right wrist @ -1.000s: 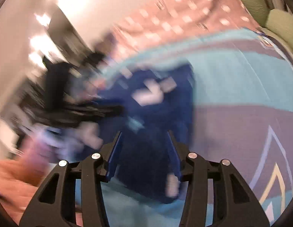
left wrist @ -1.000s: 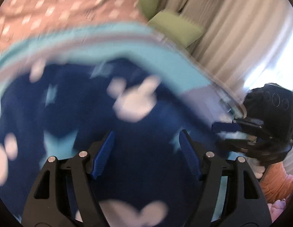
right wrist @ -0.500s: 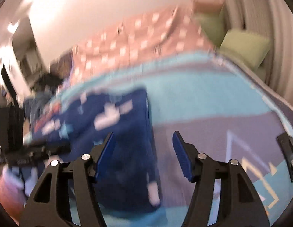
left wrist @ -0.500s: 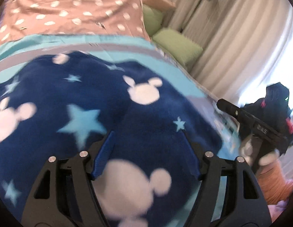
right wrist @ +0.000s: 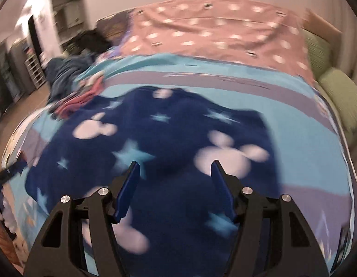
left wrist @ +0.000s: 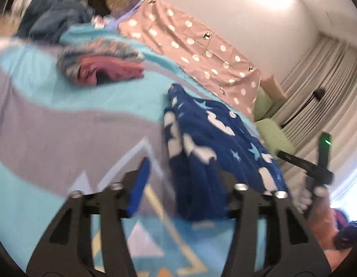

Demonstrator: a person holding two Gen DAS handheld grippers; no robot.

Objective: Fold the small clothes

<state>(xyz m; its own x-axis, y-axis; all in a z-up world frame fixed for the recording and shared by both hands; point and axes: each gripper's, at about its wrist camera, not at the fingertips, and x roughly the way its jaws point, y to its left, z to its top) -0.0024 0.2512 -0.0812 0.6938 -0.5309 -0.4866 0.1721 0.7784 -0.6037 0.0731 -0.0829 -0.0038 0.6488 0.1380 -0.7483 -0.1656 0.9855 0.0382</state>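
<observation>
Lying spread on the turquoise and grey bed cover [left wrist: 51,124], the navy fleece with stars and white mouse heads [right wrist: 169,143] is stretching out beyond the right gripper [right wrist: 176,189], whose blue fingers [right wrist: 128,189] are standing apart above it, pressing on nothing. The left gripper [left wrist: 180,184] is closing its jaws with only bed cover showing between them, the fleece's edge [left wrist: 201,152] lying just beside its right finger, which is blurred against the cloth. Past the left finger [left wrist: 139,184], a crumpled pink garment [left wrist: 109,71] is sitting well apart.
</observation>
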